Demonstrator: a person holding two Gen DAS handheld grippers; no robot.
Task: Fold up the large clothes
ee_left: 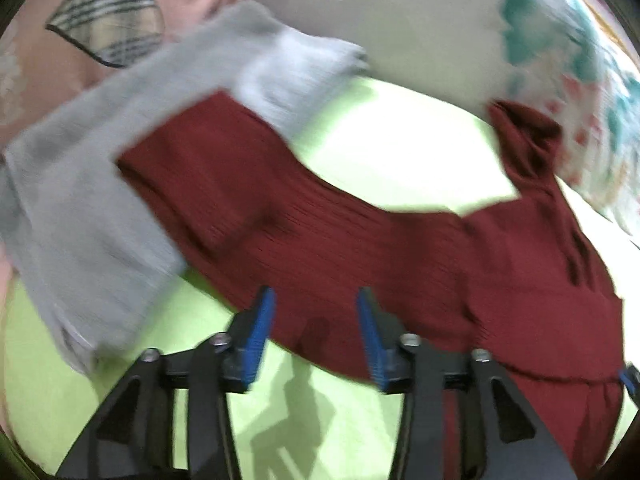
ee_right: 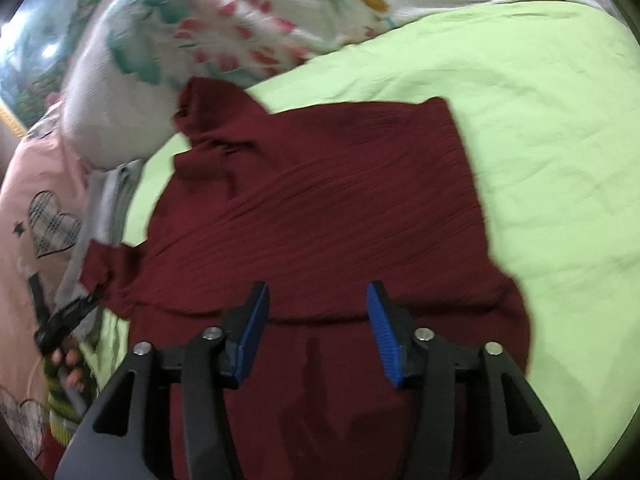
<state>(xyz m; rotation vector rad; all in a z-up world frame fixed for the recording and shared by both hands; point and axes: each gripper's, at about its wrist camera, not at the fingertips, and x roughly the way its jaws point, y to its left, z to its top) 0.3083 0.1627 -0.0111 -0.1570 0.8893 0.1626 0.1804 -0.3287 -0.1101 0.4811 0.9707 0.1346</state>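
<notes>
A dark red ribbed garment [ee_right: 320,216] lies spread on a light green sheet [ee_right: 540,140]. It also shows in the left wrist view [ee_left: 320,232], one sleeve stretched left, the other bunched at the right. My left gripper [ee_left: 316,300] is open and empty above the garment's lower edge. My right gripper [ee_right: 318,296] is open and empty above a horizontal fold line in the garment. The left gripper [ee_right: 64,320] shows at the left edge of the right wrist view, beside the sleeve end.
A grey garment [ee_left: 100,200] lies over the red sleeve's end on the left. A white floral pillow [ee_right: 192,40] sits behind the garment. A pink cloth with plaid hearts [ee_right: 52,228] lies at the left. The green sheet [ee_left: 400,152] shows between the sleeves.
</notes>
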